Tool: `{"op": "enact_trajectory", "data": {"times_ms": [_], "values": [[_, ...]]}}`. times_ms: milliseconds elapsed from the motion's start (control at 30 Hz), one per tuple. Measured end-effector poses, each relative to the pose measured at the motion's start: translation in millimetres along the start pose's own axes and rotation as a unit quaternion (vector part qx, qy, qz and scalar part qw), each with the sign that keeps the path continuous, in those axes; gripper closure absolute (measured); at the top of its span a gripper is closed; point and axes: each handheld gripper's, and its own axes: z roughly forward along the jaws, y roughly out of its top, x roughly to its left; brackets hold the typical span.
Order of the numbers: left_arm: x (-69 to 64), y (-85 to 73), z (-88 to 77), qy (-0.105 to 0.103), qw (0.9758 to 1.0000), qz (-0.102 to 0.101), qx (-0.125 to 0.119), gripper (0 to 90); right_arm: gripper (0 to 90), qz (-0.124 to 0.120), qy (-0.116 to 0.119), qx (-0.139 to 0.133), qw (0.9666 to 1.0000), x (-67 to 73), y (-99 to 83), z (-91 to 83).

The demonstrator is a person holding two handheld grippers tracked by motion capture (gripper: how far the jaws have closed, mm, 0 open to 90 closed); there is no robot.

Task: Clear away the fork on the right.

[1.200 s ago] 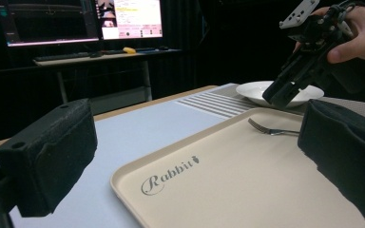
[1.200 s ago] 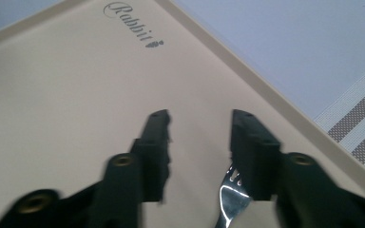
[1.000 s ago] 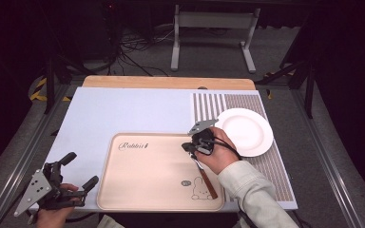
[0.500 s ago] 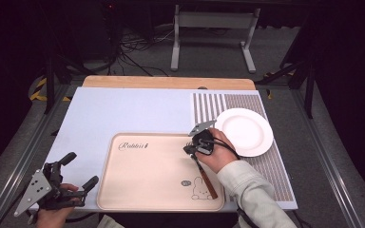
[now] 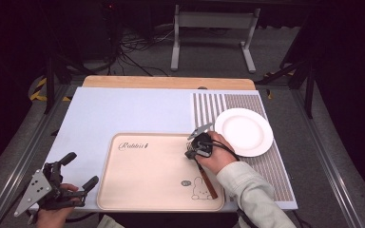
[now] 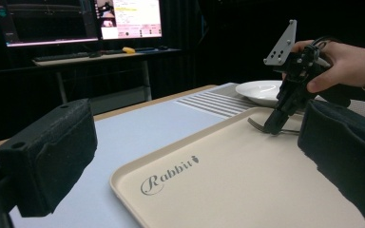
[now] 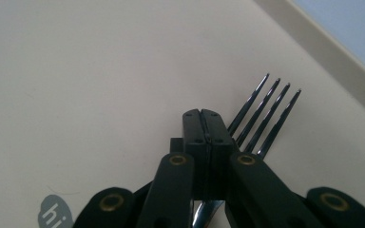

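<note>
fork [image 7: 266,118] clamped in right claw [image 5: 190,151] over beige tray [image 5: 147,190], right of centre in the high view. tines seen past the shut jaw tips in the right gripper view, pointing toward upper right of that frame, close above the tray near its far rim; brown handle [image 5: 208,184] trailing toward lower right of the high view, beneath the hand. long axis thus diagonal across the tray's right part. white plate [image 5: 244,131] just beyond the tray, upper right. left claw [image 5: 69,178] released, jaws wide, holding nothing, at lower left off the bench [image 5: 123,109] corner, well apart from the fork. likely next: lowering flat along that diagonal.
</note>
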Motion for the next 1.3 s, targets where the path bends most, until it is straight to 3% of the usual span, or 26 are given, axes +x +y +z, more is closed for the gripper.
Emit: {"op": "enact_trajectory", "data": {"times_ms": [933,1300], "values": [[0.0,0.0,0.2,-0.001,1.0000,0.001,0.001,0.1,90.0,-0.002,-0.017,0.017,0.9997,1.0,0.5,1.4],[-0.4,-0.2,0.6,-0.001,1.0000,-0.001,0.001,0.1,90.0,0.020,-0.036,0.025,0.9988,-6.0,-3.5,-4.0]]}}
